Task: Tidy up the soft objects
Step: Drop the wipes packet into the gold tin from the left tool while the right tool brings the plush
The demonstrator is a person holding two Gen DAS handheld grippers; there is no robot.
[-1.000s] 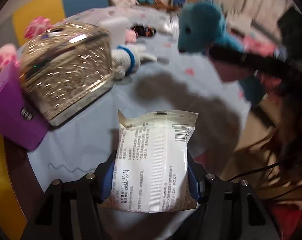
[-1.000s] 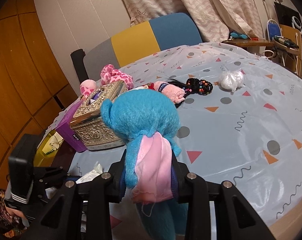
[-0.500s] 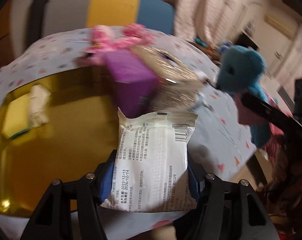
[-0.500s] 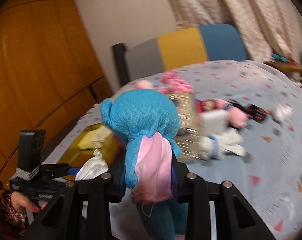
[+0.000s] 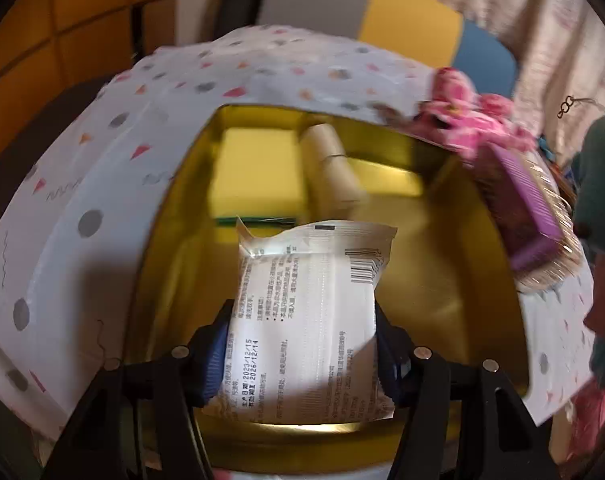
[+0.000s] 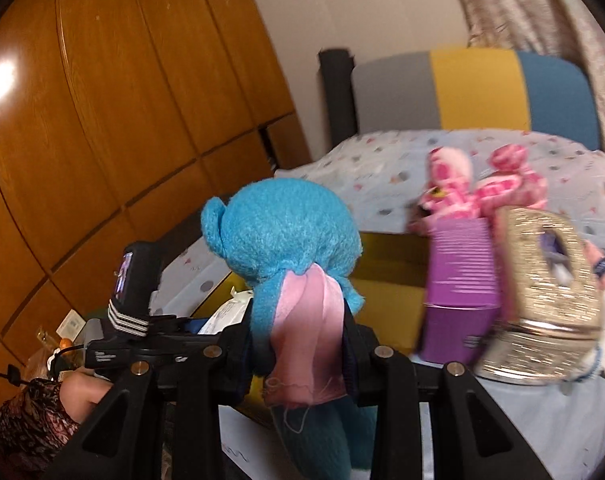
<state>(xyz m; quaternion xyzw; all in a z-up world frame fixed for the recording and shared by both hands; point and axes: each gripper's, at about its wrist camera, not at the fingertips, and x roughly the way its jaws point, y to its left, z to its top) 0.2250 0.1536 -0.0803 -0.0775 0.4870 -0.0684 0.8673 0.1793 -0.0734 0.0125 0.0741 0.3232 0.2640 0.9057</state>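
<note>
A table (image 5: 102,184) is covered with a pale blue cloth printed with small triangles, dots and squiggles. Behind its far edge stands a chair (image 6: 474,92) whose backrest has grey, yellow and blue panels and a dark upright post at one side. Glossy wooden wall panels (image 6: 102,100) fill the left of the right wrist view, catching a bright reflection high up. A patterned, pale curtain (image 6: 534,12) hangs at the upper right beside a plain cream wall (image 6: 342,8). On the table, an ornate metallic tissue box (image 6: 550,292) sits just beside a purple box (image 6: 458,292), apparently touching it, both blurred.
</note>
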